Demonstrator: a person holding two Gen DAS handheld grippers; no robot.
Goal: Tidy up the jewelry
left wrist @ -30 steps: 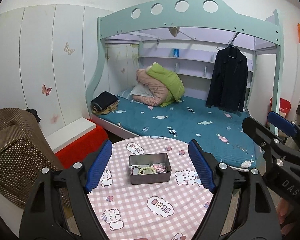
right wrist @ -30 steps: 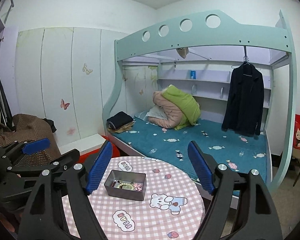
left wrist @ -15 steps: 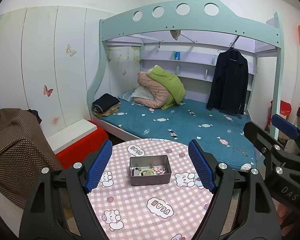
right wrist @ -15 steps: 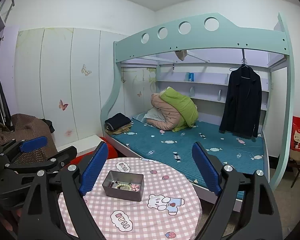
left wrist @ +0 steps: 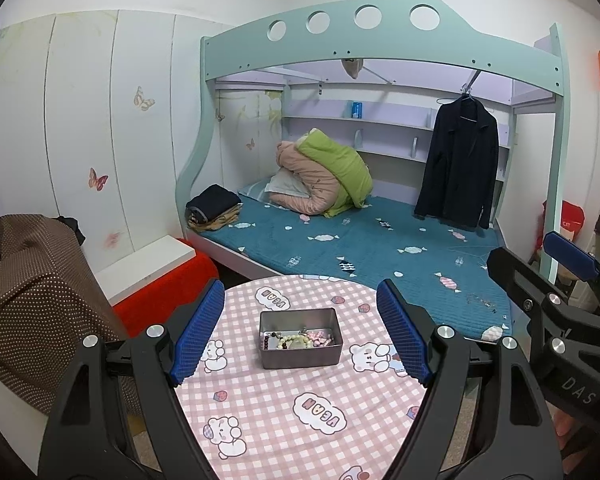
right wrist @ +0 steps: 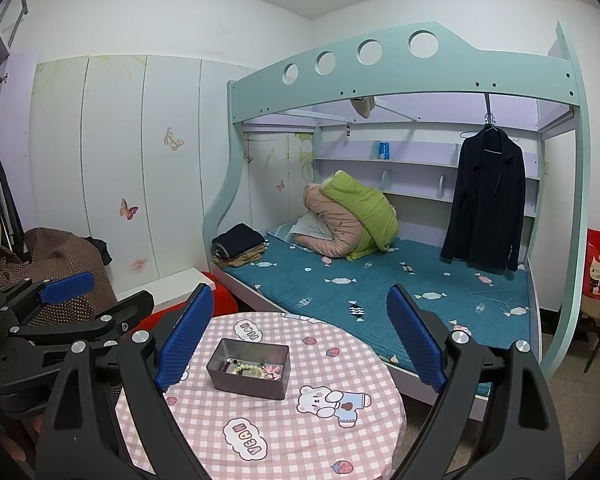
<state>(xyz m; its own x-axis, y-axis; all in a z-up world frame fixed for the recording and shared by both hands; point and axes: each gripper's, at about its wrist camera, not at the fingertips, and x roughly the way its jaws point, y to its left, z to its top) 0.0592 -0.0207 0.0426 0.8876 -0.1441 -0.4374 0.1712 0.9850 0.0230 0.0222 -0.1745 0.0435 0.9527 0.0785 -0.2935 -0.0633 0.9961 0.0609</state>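
Observation:
A small grey metal tin stands on the round table with the pink checked cloth. In it lie bead bracelets and small pink jewelry pieces. My left gripper hovers over the table's near side, open and empty, with the tin framed between its blue pads. My right gripper is held to the right of the tin. Its jaws are opening and nothing is between them. The jewelry shows in this view too. Neither gripper touches the tin.
A teal bunk bed with a rolled quilt and folded clothes stands just beyond the table. A dark coat hangs at its right end. A red stool with a white board and a brown dotted garment are on the left.
The right gripper's jaws have spread wider. The left gripper, the tin and the jewelry stand as before.

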